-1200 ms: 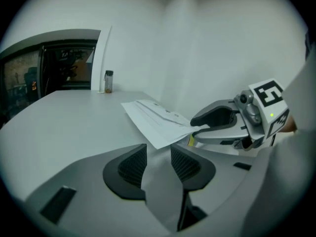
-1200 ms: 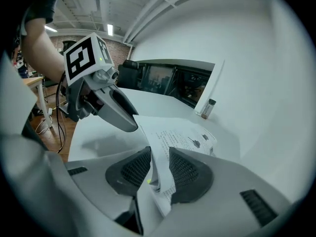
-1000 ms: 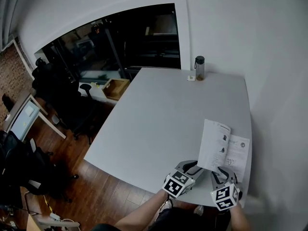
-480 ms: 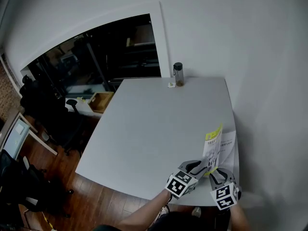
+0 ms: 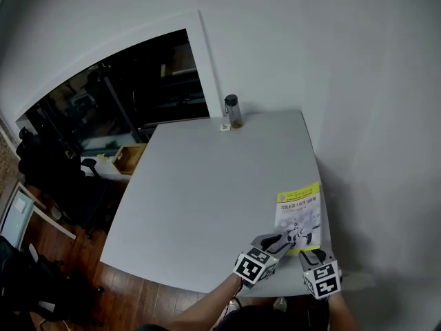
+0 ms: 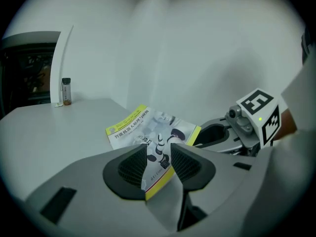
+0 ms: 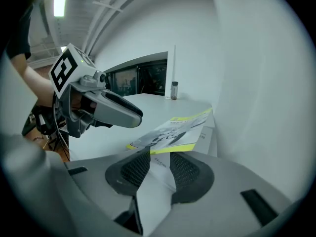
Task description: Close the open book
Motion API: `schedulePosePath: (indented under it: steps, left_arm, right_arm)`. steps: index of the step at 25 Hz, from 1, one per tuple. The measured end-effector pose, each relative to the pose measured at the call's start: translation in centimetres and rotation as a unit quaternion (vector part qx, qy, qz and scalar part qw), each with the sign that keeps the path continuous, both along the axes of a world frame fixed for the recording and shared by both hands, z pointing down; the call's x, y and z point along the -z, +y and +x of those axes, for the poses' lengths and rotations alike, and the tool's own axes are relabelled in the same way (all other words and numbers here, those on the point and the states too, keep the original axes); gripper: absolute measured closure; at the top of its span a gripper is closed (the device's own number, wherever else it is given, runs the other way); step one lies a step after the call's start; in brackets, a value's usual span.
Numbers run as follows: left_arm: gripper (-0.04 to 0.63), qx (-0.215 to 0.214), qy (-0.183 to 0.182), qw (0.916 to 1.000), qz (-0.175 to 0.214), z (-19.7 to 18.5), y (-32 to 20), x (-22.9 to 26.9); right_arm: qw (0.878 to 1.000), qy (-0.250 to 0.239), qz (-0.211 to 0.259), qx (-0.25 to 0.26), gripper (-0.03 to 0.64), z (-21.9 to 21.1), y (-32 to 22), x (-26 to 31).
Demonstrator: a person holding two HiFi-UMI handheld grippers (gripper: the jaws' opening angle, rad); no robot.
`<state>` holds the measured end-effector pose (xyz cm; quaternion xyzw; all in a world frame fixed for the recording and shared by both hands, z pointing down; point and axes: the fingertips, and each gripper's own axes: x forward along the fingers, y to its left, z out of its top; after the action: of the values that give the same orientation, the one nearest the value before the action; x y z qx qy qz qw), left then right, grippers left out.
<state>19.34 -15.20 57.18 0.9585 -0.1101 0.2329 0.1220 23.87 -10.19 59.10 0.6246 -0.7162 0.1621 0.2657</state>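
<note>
Book (image 5: 299,211), yellow-trimmed cover up, on grey desk (image 5: 207,198); near edge clamped in left gripper (image 6: 158,154) and right gripper (image 7: 159,162), side by side.

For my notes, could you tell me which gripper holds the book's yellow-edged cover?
The left gripper: the yellow-edged cover corner of the book sits between its jaws, whereas the right gripper holds white pages.
</note>
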Motion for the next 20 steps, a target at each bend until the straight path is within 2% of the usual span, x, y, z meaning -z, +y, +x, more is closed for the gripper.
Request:
schedulePosePath:
  steps: [7, 12, 16, 20]
  left_arm:
    - [0.442, 0.01, -0.029, 0.9994, -0.018, 0.4, -0.4, -2.4]
    - [0.442, 0.033, -0.046, 0.998, -0.029, -0.1, -1.2, -3.8]
    - [0.442, 0.048, -0.052, 0.9969, -0.036, -0.6, -1.1, -4.1]
    - [0.442, 0.065, -0.056, 0.9956, -0.039, -1.4, -1.0, -4.1]
  right_arm:
    - [0.997, -0.022, -0.028, -0.074, 0.491, 4.7, 2.7, -1.4]
    - [0.991, -0.051, -0.009, -0.128, 0.486, 7.9, 3.1, -0.8]
    - [0.991, -0.067, -0.019, -0.116, 0.456, 8.1, 1.8, -0.7]
    - [0.99, -0.073, -0.074, -0.099, 0.436, 8.0, 0.2, -3.3]
